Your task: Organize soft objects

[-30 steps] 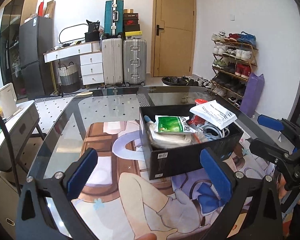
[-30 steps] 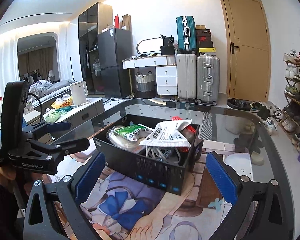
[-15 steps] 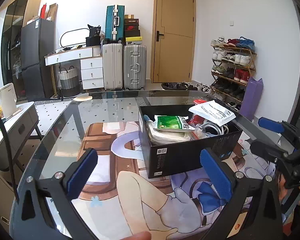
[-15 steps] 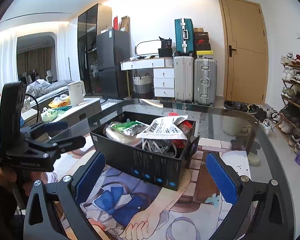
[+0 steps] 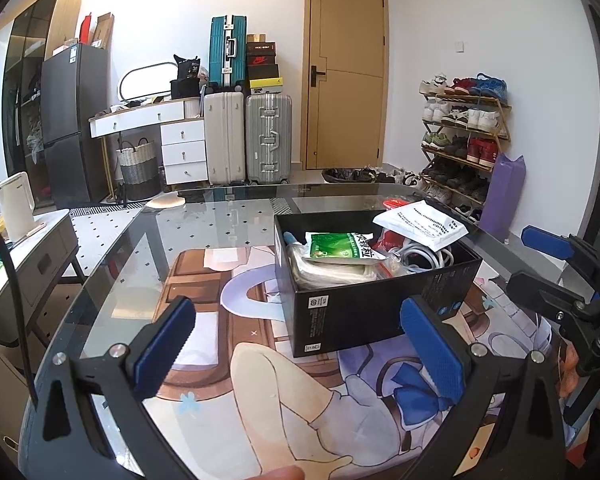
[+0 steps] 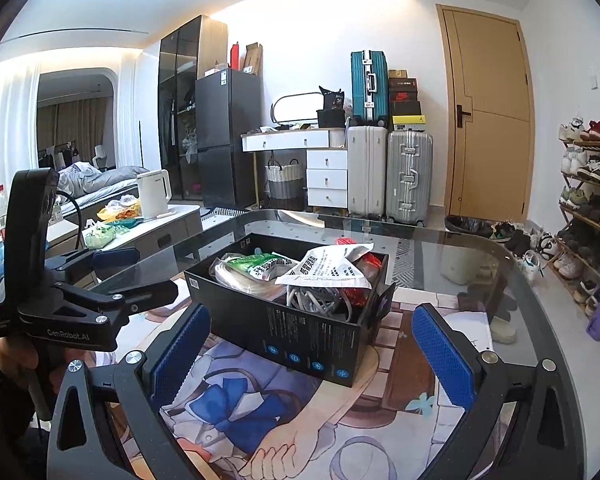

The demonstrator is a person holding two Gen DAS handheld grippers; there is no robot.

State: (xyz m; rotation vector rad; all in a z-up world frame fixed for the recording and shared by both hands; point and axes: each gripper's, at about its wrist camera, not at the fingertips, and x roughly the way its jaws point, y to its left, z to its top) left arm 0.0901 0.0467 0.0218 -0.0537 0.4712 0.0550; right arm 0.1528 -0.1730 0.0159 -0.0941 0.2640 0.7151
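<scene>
Soft packets (image 5: 342,249) in black box (image 5: 380,312) as before; both grippers' fingers (image 5: 164,346) (image 6: 444,354) still wide apart, empty, slightly higher.

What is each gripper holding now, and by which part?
Nothing. The left gripper and the right gripper are open and empty, short of the black cardboard box.

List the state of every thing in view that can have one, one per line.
Left gripper: open, empty, held short of the box.
Right gripper: open, empty, held short of the box.
Black cardboard box: lidless, full, upright on the glass table.
White printed pouch: lying on top, tilted.
Green-and-white packet: lying flat on a pale bundle.
White cable coil: coiled in the box.
Wooden door: shut.
</scene>
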